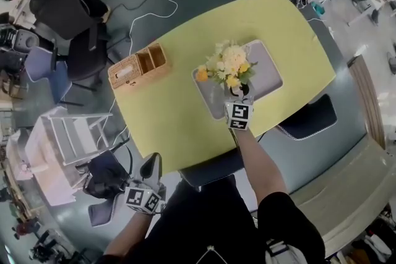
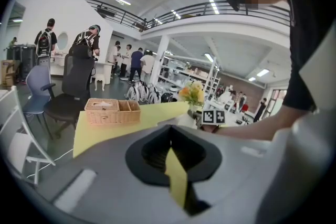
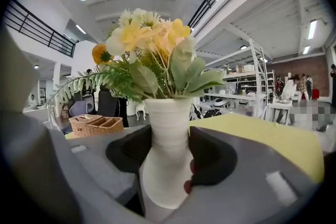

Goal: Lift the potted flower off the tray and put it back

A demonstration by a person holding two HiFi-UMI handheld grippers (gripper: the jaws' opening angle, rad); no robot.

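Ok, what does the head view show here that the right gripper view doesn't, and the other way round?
Only the head view: the grey tray under the potted flower, and the left claw held off the near edge of the table. Only the right gripper view: the pot's white ribbed neck between the pads of the right claw, which touch it on both sides. Both: the yellow blooms, the wicker basket and the yellow table.
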